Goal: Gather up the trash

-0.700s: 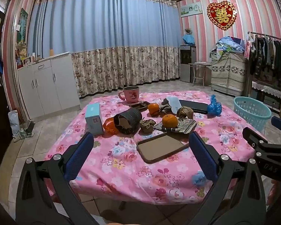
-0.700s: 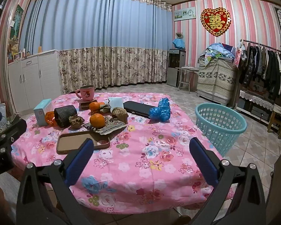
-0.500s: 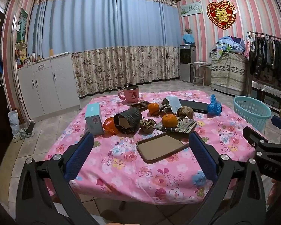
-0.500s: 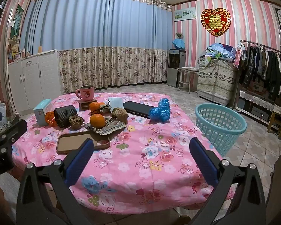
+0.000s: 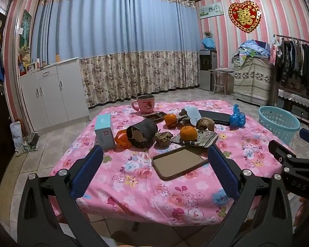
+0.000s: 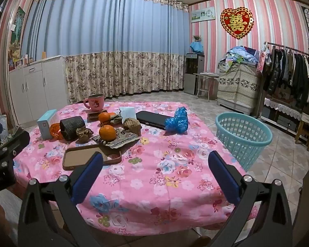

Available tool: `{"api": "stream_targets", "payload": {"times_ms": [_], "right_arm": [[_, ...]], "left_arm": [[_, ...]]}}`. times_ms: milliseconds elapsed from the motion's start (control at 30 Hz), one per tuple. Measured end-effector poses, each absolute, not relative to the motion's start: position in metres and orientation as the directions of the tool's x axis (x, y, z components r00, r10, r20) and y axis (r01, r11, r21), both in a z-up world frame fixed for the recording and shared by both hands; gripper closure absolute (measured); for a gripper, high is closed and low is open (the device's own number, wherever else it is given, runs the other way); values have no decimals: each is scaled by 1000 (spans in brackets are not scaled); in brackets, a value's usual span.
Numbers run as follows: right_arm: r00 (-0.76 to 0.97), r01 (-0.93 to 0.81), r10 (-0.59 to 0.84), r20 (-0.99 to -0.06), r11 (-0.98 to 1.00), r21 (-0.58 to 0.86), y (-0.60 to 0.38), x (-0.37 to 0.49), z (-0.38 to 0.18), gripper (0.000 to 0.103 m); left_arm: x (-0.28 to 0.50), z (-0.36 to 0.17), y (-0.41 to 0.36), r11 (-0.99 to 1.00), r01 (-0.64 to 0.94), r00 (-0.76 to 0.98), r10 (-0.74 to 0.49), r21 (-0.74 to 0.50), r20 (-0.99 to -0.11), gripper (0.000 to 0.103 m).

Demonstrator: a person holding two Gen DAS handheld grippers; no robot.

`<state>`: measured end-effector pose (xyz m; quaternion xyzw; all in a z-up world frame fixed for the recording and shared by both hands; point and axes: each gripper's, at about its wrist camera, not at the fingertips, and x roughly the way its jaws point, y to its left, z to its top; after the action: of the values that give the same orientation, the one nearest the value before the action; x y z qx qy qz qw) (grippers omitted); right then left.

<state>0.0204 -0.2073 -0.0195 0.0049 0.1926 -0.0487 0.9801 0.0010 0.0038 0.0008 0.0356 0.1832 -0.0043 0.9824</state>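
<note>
Trash is being kept in a loose cluster toward the far left part of the table [image 6: 154, 177], which is being covered by a pink flowered cloth: a crumpled brown paper ball [image 5: 163, 138], a second brown wad [image 5: 205, 123], a flattened foil wrapper [image 5: 204, 138] being weighed down by an orange [image 5: 188, 132], and a crumpled blue plastic bag [image 6: 177, 122] being left just beside a black flat case [image 6: 152, 119]. A teal mesh basket [image 6: 243, 135] is being stood on the floor off the table's right side, near the blue bag. All of it is being kept well beyond both grippers. The left gripper [image 5: 154, 164] is being held wide apart over the near edge, with nothing between its pads. The right gripper [image 6: 155, 168] is likewise being held fully spread and empty, with the blue bag lying ahead of it.
</note>
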Motion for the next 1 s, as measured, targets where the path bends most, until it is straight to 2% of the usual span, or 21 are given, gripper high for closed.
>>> {"api": "stream_targets", "payload": {"times_ms": [1000], "right_arm": [[920, 99, -91, -381, 995, 0, -208, 20, -23, 4]], "left_arm": [[7, -6, 7, 997, 8, 931, 20, 76, -364, 5]]}}
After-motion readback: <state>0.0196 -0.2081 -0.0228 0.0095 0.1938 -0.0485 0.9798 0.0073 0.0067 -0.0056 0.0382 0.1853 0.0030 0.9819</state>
